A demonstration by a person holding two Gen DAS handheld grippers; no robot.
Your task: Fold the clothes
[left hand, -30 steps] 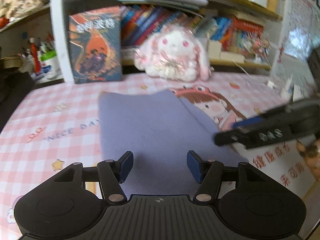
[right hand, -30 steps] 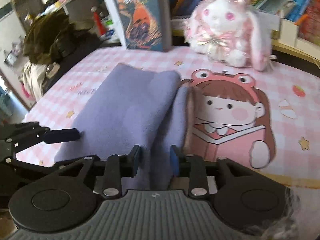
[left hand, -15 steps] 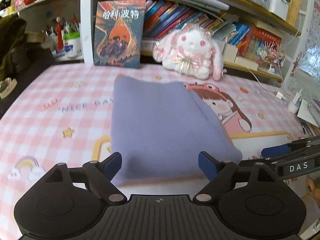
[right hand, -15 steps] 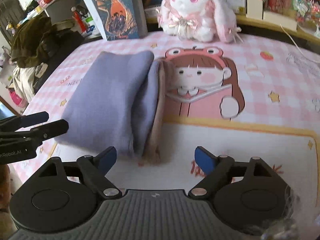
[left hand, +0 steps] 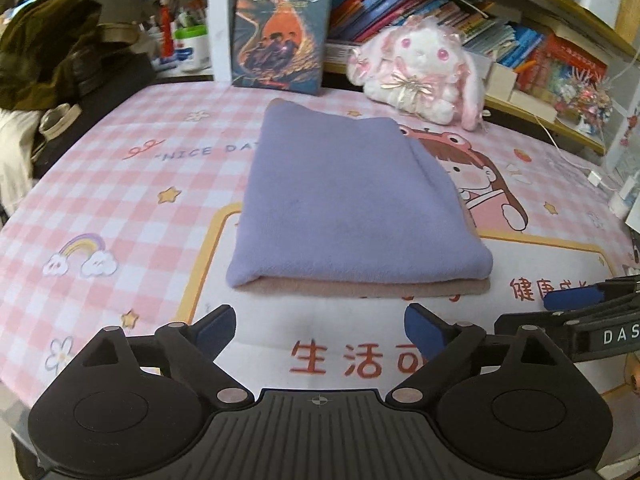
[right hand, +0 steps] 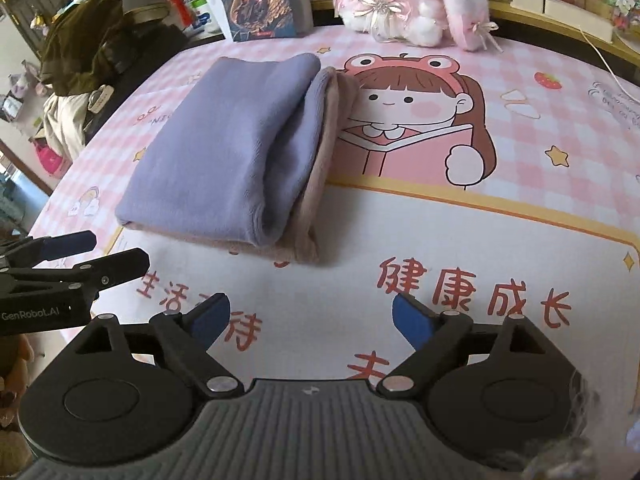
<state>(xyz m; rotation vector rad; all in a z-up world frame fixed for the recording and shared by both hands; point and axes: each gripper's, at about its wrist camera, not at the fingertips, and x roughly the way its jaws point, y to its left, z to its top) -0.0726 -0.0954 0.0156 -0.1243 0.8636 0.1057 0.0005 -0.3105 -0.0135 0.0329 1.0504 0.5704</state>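
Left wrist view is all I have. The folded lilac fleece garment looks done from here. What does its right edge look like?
Observer: In the right wrist view the folded lilac fleece garment shows stacked layers along that edge, with a beige-pink lining sticking out beside the lilac.
Operator: Is the right gripper clear of it?
Observer: Yes. The right gripper has just been opening; nothing sits between its blue pads, only the printed pink checked mat below.
Operator: And mine?
Observer: The left gripper shows from the side there, jaws just opened, empty, short of the garment's near corner.
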